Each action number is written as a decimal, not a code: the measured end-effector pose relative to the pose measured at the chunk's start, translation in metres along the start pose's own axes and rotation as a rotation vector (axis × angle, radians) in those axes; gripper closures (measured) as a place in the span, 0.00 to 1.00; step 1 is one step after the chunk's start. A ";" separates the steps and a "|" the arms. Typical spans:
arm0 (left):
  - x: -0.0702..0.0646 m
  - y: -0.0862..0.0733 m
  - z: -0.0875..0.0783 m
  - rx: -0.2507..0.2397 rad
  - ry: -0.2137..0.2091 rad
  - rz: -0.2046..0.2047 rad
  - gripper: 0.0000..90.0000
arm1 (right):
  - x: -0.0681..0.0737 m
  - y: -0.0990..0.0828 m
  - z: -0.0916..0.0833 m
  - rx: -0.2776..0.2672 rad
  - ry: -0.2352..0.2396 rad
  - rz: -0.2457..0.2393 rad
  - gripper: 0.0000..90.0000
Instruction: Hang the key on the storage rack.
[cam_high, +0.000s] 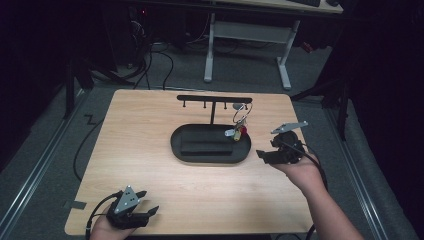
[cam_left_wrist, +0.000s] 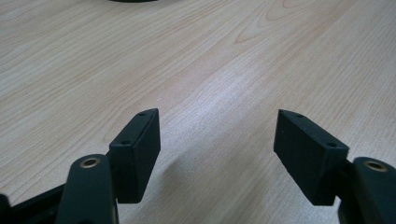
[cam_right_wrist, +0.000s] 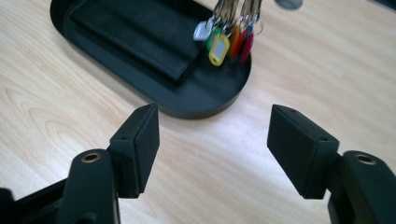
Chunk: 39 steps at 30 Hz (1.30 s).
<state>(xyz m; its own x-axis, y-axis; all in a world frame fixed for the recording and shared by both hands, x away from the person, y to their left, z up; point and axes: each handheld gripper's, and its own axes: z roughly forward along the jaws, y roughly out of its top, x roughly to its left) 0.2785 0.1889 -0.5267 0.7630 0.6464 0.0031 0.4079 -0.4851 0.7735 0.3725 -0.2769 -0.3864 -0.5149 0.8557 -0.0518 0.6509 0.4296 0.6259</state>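
Observation:
A black oval tray (cam_high: 174, 143) stands mid-table with a T-shaped hook rack (cam_high: 214, 98) rising from its back. In the tray lies a black wallet (cam_high: 205, 146). A bunch of keys with coloured tags (cam_high: 237, 132) hangs from a right-hand hook over the tray's right end. My right gripper (cam_high: 266, 149) is just right of the tray, open, jaws pointing at it. In the right gripper view the open right gripper (cam_right_wrist: 212, 140) has bare wood between its jaws, with the tray (cam_right_wrist: 205, 105), wallet (cam_right_wrist: 135, 32) and key tags (cam_right_wrist: 219, 46) ahead. My left gripper (cam_high: 148, 202) rests open near the front left edge, and the left gripper (cam_left_wrist: 217, 135) holds nothing.
The wooden table (cam_high: 140, 125) has bare surface left of the tray and in front of it. Beyond its far edge stands a white-legged desk (cam_high: 245, 45), with cables (cam_high: 150, 65) on the grey floor. A cable (cam_high: 82, 150) runs along the table's left side.

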 end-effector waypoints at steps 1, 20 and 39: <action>0.000 0.000 0.000 -0.001 0.001 -0.001 0.36 | 0.001 -0.004 0.001 -0.011 0.004 0.011 0.37; -0.001 -0.002 0.003 0.007 -0.003 0.003 0.36 | 0.034 -0.089 0.045 -0.103 0.059 0.056 0.34; -0.008 0.001 0.006 0.000 -0.019 0.041 0.36 | 0.060 -0.146 0.049 -0.201 0.036 0.071 0.34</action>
<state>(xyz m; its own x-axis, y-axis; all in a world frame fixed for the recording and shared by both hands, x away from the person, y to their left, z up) 0.2760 0.1797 -0.5297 0.7883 0.6148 0.0231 0.3760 -0.5112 0.7728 0.2738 -0.2742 -0.5192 -0.4939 0.8692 0.0237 0.5639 0.2994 0.7697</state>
